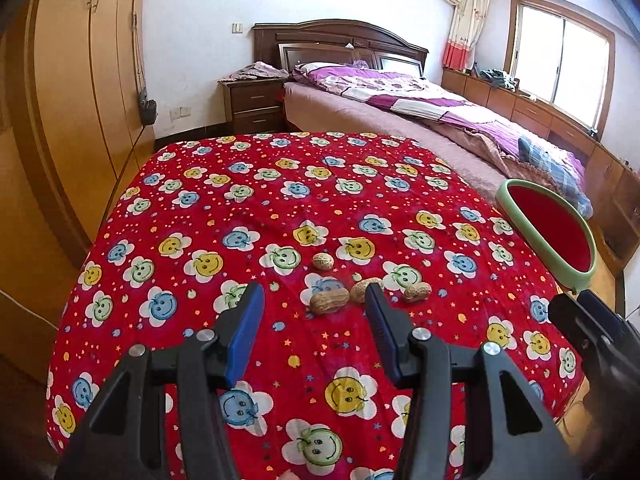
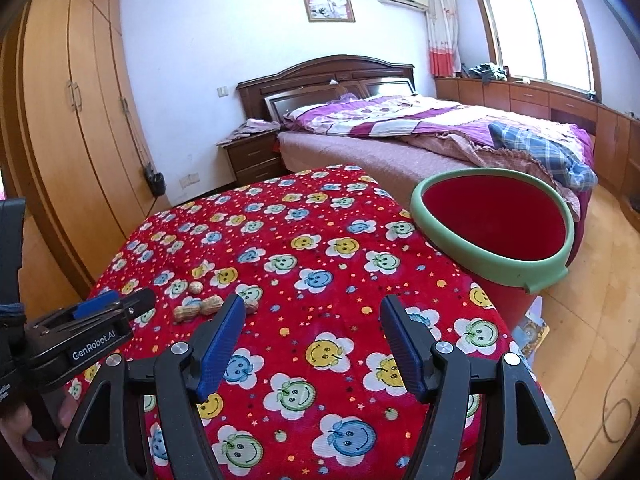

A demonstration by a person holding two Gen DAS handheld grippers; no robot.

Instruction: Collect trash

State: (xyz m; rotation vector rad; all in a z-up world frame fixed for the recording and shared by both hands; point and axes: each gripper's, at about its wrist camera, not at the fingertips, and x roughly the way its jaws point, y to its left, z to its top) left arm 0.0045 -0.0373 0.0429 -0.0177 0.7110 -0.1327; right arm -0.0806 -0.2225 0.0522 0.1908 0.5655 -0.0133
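Both grippers gape, empty: left gripper point(image 1: 314, 300) near peanuts point(image 1: 329, 302) (four), right gripper point(image 2: 312, 314) beside bin point(image 2: 552, 268).

A table draped in a red cloth point(image 1: 280, 184) printed with smiling flowers carries four peanut shells. Three peanut shells point(image 1: 329, 303) lie in a loose row near the cloth's near-middle, and a fourth shell point(image 1: 322, 261) sits just beyond them. The rest of the cloth shows only its pattern.

4 tan peanut shells point(image 1: 329, 302) clustered on red smiley-flower cloth point(image 1: 200, 216); red bin, green rim point(image 2: 448, 240), upright beside table edge.
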